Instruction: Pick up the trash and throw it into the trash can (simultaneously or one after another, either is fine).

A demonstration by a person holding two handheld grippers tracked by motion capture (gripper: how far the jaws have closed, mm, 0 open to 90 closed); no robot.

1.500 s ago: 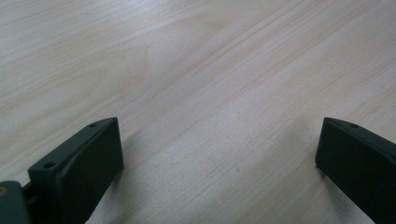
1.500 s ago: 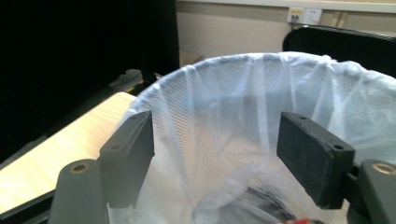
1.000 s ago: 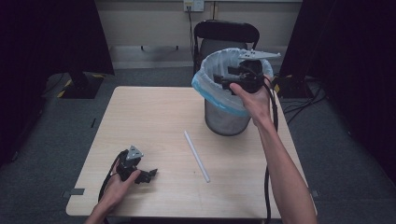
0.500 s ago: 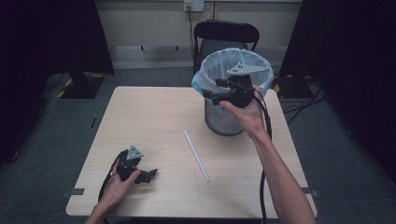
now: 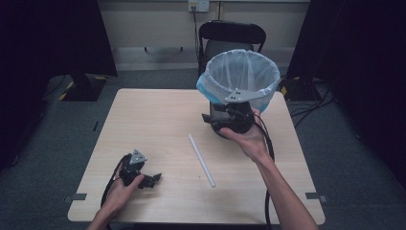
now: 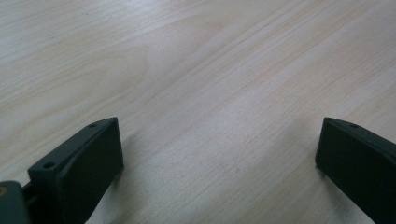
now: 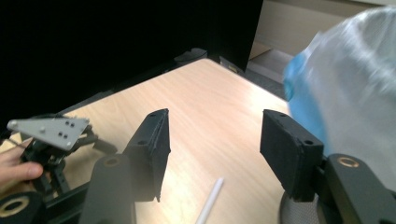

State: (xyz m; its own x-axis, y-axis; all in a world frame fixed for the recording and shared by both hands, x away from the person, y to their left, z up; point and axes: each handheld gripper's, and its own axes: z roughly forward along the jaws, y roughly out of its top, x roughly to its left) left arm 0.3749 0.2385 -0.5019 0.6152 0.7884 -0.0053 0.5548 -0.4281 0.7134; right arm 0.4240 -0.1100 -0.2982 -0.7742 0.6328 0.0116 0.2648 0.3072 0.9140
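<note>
The white plastic straw (image 5: 201,160) lies on the table just in front of the lined bin (image 5: 239,76); the right gripper (image 7: 212,140), jaws spread and just narrowing with nothing between, should be centred over it; the left gripper (image 6: 215,154) rests spread.

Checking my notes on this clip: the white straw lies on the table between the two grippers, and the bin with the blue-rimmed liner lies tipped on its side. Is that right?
Not quite. The bin stands upright at the table's far right, its liner mouth open upward, as the high view shows. The rest holds: the white straw lies on the table between the left gripper and the right gripper.
</note>
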